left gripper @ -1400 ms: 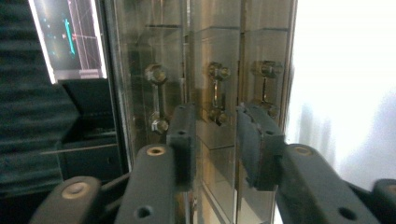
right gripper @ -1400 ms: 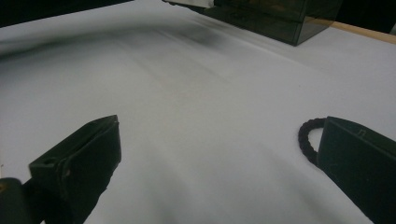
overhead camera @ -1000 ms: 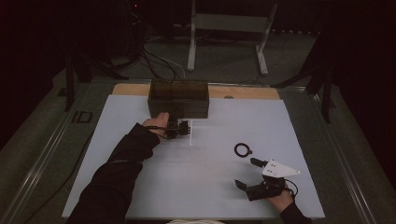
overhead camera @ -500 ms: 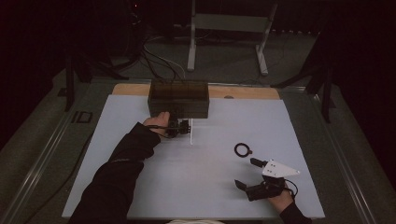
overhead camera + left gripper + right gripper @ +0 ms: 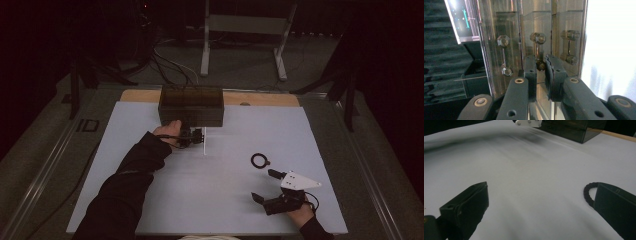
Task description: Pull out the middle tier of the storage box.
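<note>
A dark see-through box (image 5: 191, 105) stands at the far middle of the white mat (image 5: 150, 200). My left gripper (image 5: 197, 136) is at the box's front face. In the left gripper view its jaws (image 5: 540, 61) have just been closing and now pinch a small metal knob (image 5: 540, 65) on the box front. My right gripper (image 5: 262, 184) rests low on the mat at the near right, jaws wide open with nothing between them. A black cord ring (image 5: 259, 160) lies just beyond it; in the right gripper view the ring (image 5: 589, 191) peeks out beside the right jaw.
A strip of wooden tabletop (image 5: 260, 98) shows behind the mat. Beyond the table stand metal frame legs (image 5: 205, 50) and loose cables (image 5: 170, 65) on the floor. Bare mat lies between the two grippers.
</note>
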Action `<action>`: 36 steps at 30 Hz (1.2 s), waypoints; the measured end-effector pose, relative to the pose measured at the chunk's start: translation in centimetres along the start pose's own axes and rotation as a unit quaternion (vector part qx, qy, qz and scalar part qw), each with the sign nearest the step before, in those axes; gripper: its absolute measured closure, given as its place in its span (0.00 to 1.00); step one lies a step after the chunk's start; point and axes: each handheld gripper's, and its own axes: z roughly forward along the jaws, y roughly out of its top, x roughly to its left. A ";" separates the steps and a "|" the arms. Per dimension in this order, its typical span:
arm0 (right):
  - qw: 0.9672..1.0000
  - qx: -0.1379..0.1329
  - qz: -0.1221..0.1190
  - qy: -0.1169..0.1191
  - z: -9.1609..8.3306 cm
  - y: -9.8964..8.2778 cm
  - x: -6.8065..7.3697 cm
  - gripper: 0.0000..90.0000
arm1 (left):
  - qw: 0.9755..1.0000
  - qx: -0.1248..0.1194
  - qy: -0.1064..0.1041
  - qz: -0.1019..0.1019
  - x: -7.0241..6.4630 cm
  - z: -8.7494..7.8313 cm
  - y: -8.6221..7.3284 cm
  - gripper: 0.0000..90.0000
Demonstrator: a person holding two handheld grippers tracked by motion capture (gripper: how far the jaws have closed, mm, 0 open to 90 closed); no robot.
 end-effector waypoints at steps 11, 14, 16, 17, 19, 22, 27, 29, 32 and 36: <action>1.000 -0.001 0.000 0.000 0.0 0.0 0.0 0.00 | 1.000 -0.001 0.001 0.001 -0.2 -0.7 0.0 0.92; 1.000 -0.001 0.000 -0.001 0.0 0.0 0.0 0.00 | 1.000 -0.002 0.001 0.000 -0.3 -0.9 0.0 0.92; 1.000 0.000 0.000 0.000 0.0 0.0 0.0 0.00 | 1.000 -0.001 0.004 0.006 -0.4 -1.2 0.0 0.92; 1.000 0.000 -0.001 -0.001 0.0 0.0 0.0 0.00 | 1.000 -0.004 0.006 0.012 -0.5 -1.3 0.1 0.92; 1.000 0.000 -0.001 0.000 0.0 0.0 0.0 0.00 | 1.000 -0.007 0.005 0.011 -0.6 -1.4 0.0 0.92; 1.000 0.000 -0.001 0.000 0.0 0.0 0.0 0.00 | 1.000 -0.009 0.004 0.008 -0.7 -1.6 0.0 0.92; 1.000 0.001 -0.002 0.000 0.0 0.0 0.0 0.00 | 1.000 -0.009 0.007 0.013 -1.1 -1.9 0.0 0.91; 1.000 0.001 -0.002 0.000 0.0 0.0 0.0 0.00 | 1.000 -0.008 0.007 0.016 -1.1 -2.0 0.0 0.91; 1.000 0.002 -0.002 0.000 0.0 0.0 0.1 0.00 | 1.000 -0.011 0.006 0.016 -1.1 -2.1 0.0 0.91; 1.000 0.001 -0.002 -0.001 0.0 0.0 0.0 0.00 | 1.000 -0.010 0.004 0.013 -1.0 -2.1 0.0 0.91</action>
